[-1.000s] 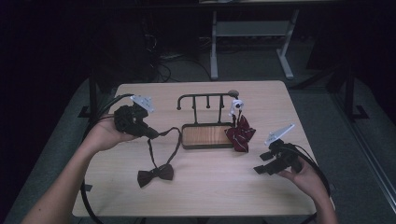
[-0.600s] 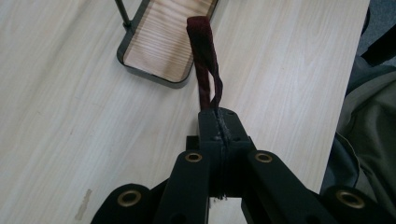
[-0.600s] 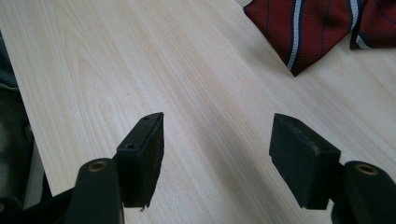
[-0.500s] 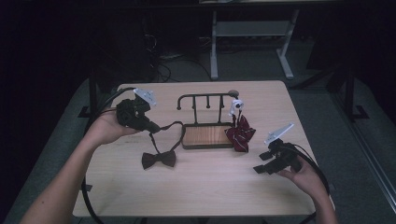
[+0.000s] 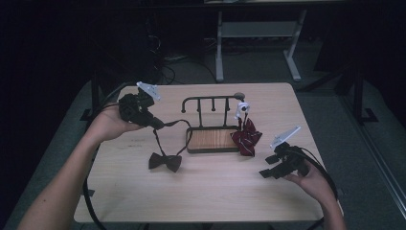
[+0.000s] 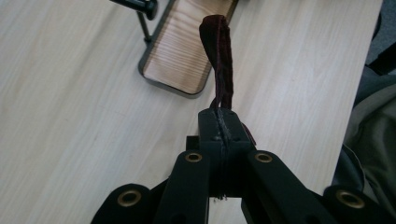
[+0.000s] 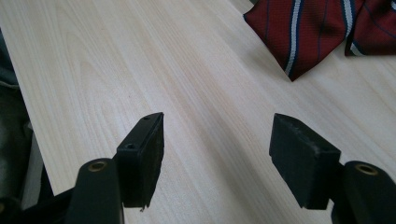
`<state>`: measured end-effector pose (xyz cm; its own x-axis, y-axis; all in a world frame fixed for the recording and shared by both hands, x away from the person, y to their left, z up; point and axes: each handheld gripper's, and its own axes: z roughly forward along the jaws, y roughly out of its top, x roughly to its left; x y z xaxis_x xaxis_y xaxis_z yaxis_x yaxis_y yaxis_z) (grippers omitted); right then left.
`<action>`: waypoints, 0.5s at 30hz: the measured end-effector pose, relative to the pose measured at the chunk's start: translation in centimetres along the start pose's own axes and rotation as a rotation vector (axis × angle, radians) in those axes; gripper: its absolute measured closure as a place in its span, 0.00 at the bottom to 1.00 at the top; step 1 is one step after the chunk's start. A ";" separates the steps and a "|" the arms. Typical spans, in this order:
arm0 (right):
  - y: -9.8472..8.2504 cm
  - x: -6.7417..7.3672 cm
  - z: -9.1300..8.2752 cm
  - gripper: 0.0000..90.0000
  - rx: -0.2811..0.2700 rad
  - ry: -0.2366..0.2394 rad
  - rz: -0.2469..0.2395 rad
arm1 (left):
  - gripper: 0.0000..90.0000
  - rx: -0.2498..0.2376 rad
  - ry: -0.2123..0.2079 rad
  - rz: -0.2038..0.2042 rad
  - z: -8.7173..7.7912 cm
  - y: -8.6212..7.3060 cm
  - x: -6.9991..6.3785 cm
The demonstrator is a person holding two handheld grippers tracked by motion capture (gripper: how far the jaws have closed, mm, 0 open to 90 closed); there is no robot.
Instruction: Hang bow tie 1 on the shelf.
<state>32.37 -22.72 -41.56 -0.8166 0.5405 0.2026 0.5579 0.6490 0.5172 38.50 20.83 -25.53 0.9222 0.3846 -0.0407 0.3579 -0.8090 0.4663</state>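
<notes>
A dark bow tie lies on the table left of a wooden-based rack with black hooks. Its strap runs up to my left gripper, which is shut on it; the left gripper view shows the maroon strap looping out of the closed jaws of the left gripper. A red striped bow tie hangs at the rack's right end and shows close up. My right gripper hovers open near the table's right front, its jaws apart over bare wood.
A light wooden table carries everything. A white clip-like piece sits on the rack's right post. Cables trail from both grippers. A white-legged stand is on the dark floor beyond the table.
My left gripper has lifted and drawn back toward the far left with the strap, dragging the dark bow tie closer to the rack. The right gripper has barely moved.
</notes>
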 end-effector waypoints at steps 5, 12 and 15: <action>0.0 0.0 -0.1 0.39 -0.002 -0.005 -0.003 | 1.00 0.010 0.004 0.003 -0.2 0.5 0.5; 0.0 0.0 -0.1 0.39 -0.001 0.001 0.000 | 1.00 0.016 0.018 0.013 -0.4 2.1 1.0; 0.0 0.0 -0.1 0.39 -0.005 0.000 0.000 | 1.00 0.018 0.021 0.010 -0.3 2.4 1.2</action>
<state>32.34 -22.76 -41.45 -0.8166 0.5407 0.2021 0.5571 0.6466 0.5211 40.43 19.48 -24.14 0.9224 0.3859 -0.0174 0.3519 -0.8207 0.4502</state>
